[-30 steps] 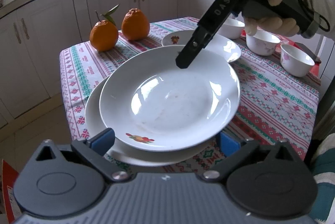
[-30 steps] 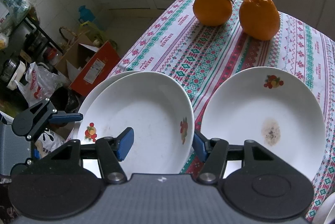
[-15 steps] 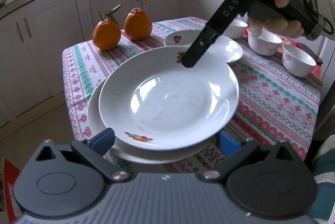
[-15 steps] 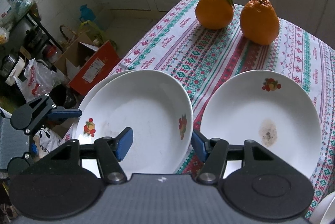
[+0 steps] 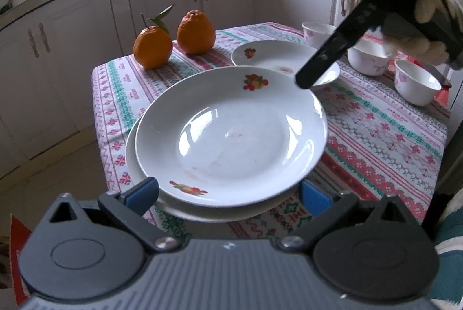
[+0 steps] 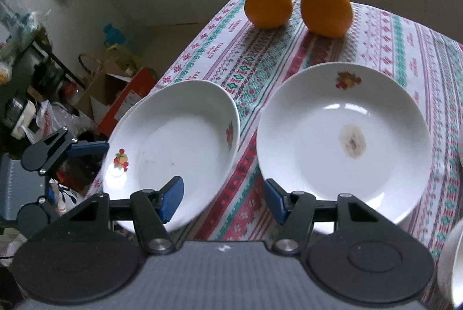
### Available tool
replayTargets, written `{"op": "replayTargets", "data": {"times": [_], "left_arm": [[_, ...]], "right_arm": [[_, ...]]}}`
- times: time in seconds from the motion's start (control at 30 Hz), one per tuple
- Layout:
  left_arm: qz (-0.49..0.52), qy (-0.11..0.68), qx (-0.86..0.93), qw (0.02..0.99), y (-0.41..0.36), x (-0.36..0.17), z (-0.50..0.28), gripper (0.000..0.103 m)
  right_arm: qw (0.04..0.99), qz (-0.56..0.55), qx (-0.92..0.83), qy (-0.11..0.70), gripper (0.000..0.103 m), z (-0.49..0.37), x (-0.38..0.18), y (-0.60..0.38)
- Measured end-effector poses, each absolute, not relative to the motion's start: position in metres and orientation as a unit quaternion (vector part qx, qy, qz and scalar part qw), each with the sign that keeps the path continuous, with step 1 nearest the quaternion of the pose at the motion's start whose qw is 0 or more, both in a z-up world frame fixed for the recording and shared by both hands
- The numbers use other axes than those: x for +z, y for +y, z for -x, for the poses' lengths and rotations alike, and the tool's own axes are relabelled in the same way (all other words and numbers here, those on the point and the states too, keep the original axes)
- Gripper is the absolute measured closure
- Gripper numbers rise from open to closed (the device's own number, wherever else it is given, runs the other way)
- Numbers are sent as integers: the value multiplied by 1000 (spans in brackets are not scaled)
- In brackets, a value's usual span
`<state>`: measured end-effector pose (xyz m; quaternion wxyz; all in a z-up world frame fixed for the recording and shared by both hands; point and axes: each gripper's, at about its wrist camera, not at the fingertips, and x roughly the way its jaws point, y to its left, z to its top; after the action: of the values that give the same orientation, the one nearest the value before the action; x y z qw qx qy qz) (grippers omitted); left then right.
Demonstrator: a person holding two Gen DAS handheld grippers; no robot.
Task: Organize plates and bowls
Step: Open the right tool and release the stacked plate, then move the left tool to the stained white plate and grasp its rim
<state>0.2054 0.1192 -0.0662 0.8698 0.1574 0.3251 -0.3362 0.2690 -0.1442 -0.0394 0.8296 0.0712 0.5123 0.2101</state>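
1. Patterned tablecloth [image 6: 260, 55] covers the table; two stacked white fruit-print plates [image 5: 231, 133] sit centre frame, a third stained white plate [image 6: 341, 136] at right.
2. Right gripper [image 6: 222, 198] hangs empty, jaws apart, over the gap between the plates; left gripper [image 5: 228, 191] stands spread around the stack's near rim.
3. Risk: glazed rims could slip from the pads and chip.

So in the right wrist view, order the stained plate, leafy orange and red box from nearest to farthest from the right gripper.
1. Stained plate, just ahead to the right of the right gripper.
2. Red box, on the floor, left.
3. Leafy orange, at the table's far edge.
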Motion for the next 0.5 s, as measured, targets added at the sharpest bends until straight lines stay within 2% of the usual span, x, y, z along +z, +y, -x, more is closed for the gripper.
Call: {"op": "replayTargets", "data": {"times": [0.33, 0.5], "left_arm": [[-160, 325, -320, 875, 122, -66, -201, 1], [-158, 326, -319, 876, 123, -64, -199, 1]], "right_arm": [[866, -82, 170, 463, 36, -218, -32, -155], [873, -88, 157, 453, 32, -206, -34, -161]]}}
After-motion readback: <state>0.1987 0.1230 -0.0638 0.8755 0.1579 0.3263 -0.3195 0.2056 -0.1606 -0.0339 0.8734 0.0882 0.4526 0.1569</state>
